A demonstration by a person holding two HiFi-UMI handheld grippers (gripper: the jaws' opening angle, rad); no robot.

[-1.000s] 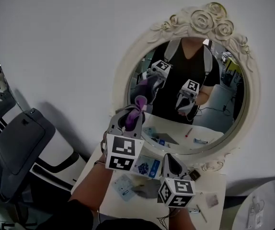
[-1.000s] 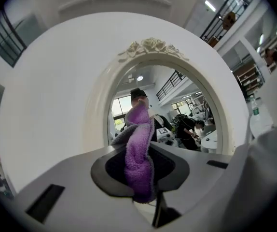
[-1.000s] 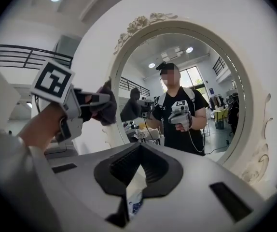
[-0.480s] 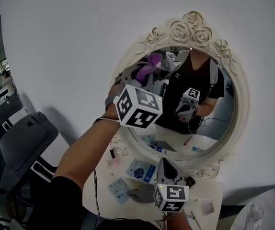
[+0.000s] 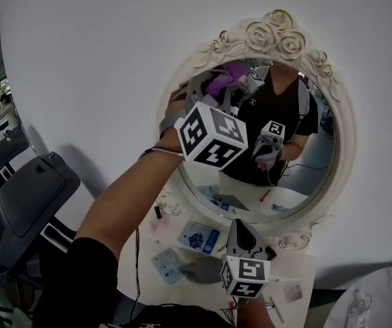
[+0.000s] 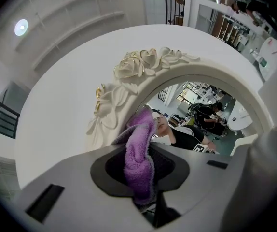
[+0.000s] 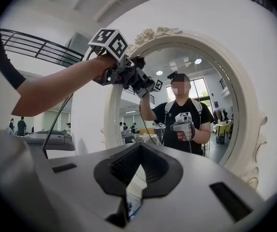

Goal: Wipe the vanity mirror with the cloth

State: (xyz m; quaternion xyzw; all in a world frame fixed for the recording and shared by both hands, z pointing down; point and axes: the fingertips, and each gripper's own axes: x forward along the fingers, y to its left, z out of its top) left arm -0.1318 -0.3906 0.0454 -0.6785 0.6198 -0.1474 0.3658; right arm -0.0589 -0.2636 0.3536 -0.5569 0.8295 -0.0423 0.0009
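Left gripper (image 5: pixel 213 91) is clenched on the purple cloth (image 6: pixel 139 151), and a fold of the cloth pokes out beyond the jaws toward the vanity mirror (image 5: pixel 298 176). The cloth tip sits at the upper left of the glass, just inside the carved rose frame (image 6: pixel 129 69); it looks to be at the surface, though no view settles whether it actually touches. To wipe well, I judge that only the soft fold should press on the glass, with the hard jaws held clear of it and of the raised roses. Strokes should run in overlapping arcs from this top edge down and to the right. Down at the near side, the right gripper (image 5: pixel 242 232) hangs over the white table (image 5: pixel 182 265), its jaws drawn together on nothing, well apart from the mirror.
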